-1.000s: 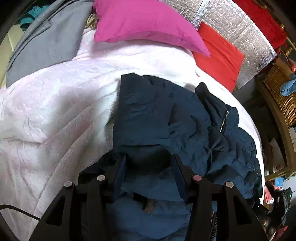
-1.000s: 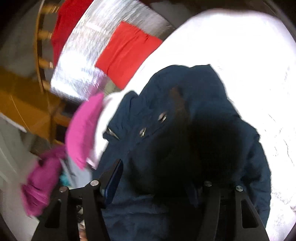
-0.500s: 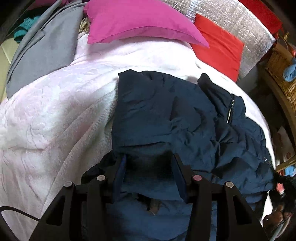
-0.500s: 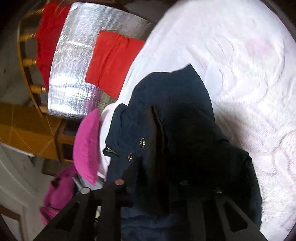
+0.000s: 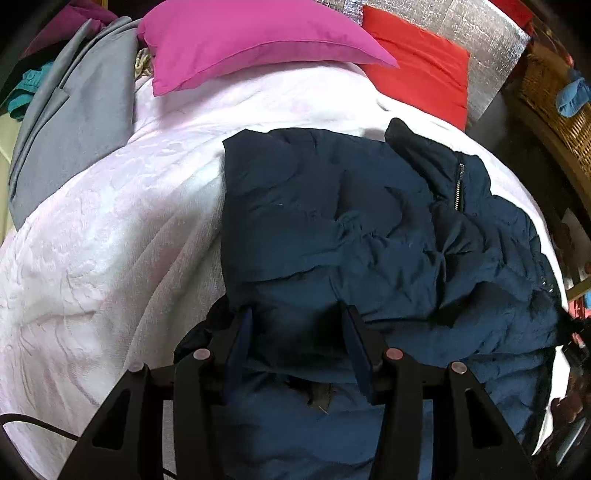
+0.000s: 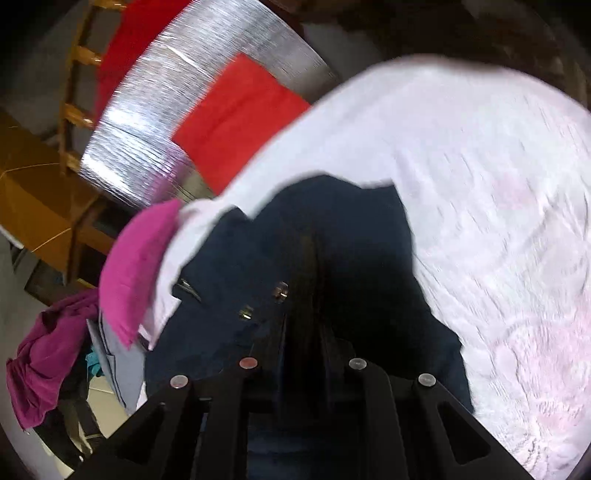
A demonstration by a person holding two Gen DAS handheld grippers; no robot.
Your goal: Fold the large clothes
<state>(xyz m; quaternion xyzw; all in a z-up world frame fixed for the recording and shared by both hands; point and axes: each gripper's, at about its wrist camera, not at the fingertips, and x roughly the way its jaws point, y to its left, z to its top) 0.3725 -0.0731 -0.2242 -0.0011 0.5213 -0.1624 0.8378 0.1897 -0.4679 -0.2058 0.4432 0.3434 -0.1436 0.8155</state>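
Note:
A dark navy puffer jacket lies crumpled on a white bedspread. My left gripper is open, its two fingers standing apart over the jacket's near edge, with fabric lying between them. In the right wrist view the same jacket fills the middle, with metal snaps showing. My right gripper is shut on a dark fold of the jacket, its fingers close together and mostly hidden by the fabric.
A magenta pillow and a red pillow lie at the head of the bed, before a silver foil panel. A grey garment lies at the left. A wicker basket stands at the right.
My right gripper has shut on the jacket fold and the view has swung. My left gripper stays open in place; its view has shifted slightly.

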